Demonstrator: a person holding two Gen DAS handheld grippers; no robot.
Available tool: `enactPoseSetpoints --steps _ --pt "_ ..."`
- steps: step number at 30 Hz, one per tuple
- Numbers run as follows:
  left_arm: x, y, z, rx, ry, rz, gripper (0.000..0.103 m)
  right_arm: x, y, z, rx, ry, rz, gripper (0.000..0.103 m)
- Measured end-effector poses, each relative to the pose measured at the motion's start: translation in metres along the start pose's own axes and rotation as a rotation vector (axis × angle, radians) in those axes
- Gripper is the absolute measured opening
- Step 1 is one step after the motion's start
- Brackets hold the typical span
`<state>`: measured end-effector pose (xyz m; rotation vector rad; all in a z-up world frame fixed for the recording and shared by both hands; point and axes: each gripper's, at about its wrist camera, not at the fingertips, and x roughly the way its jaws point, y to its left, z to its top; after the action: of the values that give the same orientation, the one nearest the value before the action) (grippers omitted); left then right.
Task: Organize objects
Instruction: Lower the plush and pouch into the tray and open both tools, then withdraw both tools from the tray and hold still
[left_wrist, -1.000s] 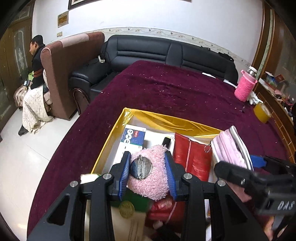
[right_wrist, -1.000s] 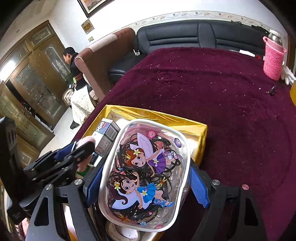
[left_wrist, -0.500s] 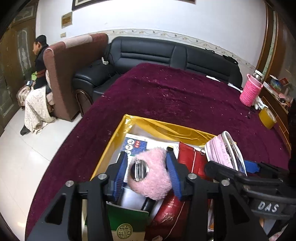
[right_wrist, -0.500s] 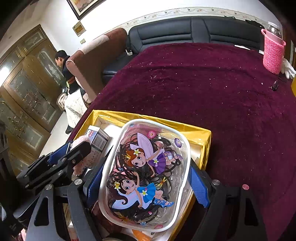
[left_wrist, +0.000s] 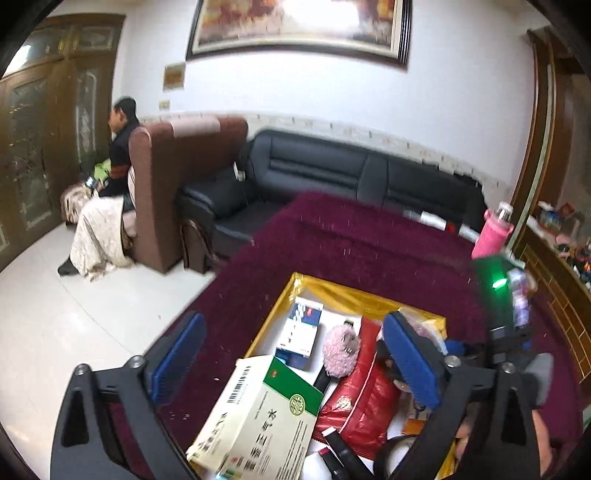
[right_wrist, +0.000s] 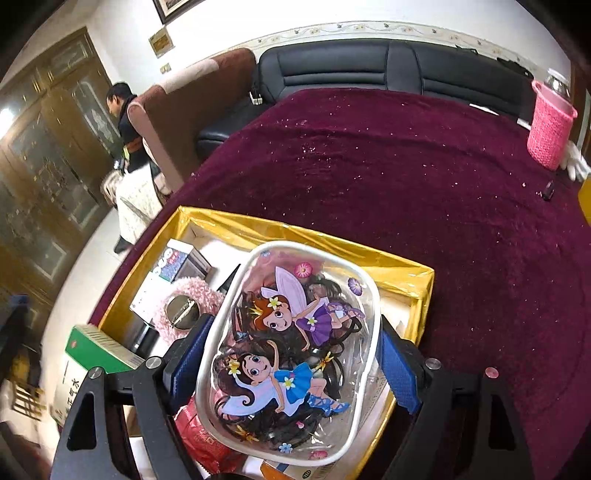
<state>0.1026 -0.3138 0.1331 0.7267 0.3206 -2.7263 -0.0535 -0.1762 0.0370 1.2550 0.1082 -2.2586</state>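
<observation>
Risk 1: the clear plastic fairy-print pouch, full of dark hair ties, sits between the blue pads of the right gripper over the gold-lined cardboard box. We judge the soft, bulging wall could slip or tilt if the squeeze slackens, landing askew on the red foil packet below it.

Risk 2: the box is crowded. The green-and-white medicine carton leans over the 6 o'clock rim and could tip out if nudged.

Left gripper: jaws have just been opening and stand wide, nothing between them. The fluffy pink pom-pom with metal clip lies loose in the box, near the middle, beside the blue-and-white small box at its 9 o'clock. The gripper points moderately downward, the right-hand finger over the red packet.

Right gripper: pads press both sides of the pouch, pitched steeply down, the pouch over the 5 o'clock part of the box. We cannot tell whether its underside touches the contents.
</observation>
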Motion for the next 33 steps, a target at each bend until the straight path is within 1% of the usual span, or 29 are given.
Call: enactPoseSetpoints --steps 2,4,6,8,12,14,17,18,20,23,24,27,29,32,33 --pt "-0.016 0.001 0.001 -0.001 -0.044 0.01 0.103 -0.004 0.005 -0.002 -0.023 -0.014 -0.023 0.089" --pt "-0.032 0.0 0.003 0.006 -0.088 0.027 0.103 -0.018 0.01 -0.004 -0.045 -0.051 -0.037 0.09" --pt "-0.044 -0.002 0.002 0.018 -0.114 0.054 0.103 -0.032 0.013 -0.006 -0.061 -0.082 -0.039 0.092" --pt "-0.052 -0.008 0.001 0.034 -0.129 0.075 0.103 -0.049 0.017 -0.008 -0.073 -0.121 -0.038 0.093" --pt "-0.066 -0.021 -0.003 0.075 -0.153 0.087 0.103 -0.082 0.022 -0.02 -0.087 -0.189 -0.038 0.095" --pt "-0.073 -0.025 -0.007 0.073 -0.157 0.076 0.103 -0.096 0.025 -0.029 -0.102 -0.22 -0.041 0.095" --pt "-0.079 -0.026 -0.01 0.047 -0.149 0.045 0.103 -0.115 0.029 -0.046 -0.118 -0.263 -0.052 0.096" --pt "-0.082 -0.026 -0.012 0.037 -0.147 0.045 0.103 -0.121 0.03 -0.054 -0.126 -0.276 -0.056 0.097" --pt "-0.085 -0.027 -0.014 0.032 -0.153 0.078 0.103 -0.126 0.033 -0.064 -0.138 -0.292 -0.068 0.097" --pt "-0.094 -0.03 -0.017 0.035 -0.174 0.157 0.103 -0.135 0.035 -0.08 -0.159 -0.309 -0.083 0.098" --pt "-0.099 -0.032 -0.019 0.04 -0.187 0.195 0.103 -0.136 0.036 -0.084 -0.166 -0.313 -0.086 0.098" --pt "-0.11 -0.036 -0.024 0.037 -0.205 0.253 0.103 -0.14 0.037 -0.096 -0.182 -0.323 -0.094 0.098" --pt "-0.114 -0.036 -0.028 0.023 -0.197 0.247 0.103 -0.142 0.036 -0.102 -0.173 -0.321 -0.082 0.098" --pt "-0.117 -0.033 -0.031 0.004 -0.168 0.192 0.103 -0.144 0.034 -0.111 -0.157 -0.307 -0.059 0.098" --pt "-0.118 -0.033 -0.032 -0.001 -0.164 0.186 0.103 -0.145 0.034 -0.114 -0.156 -0.305 -0.057 0.098"
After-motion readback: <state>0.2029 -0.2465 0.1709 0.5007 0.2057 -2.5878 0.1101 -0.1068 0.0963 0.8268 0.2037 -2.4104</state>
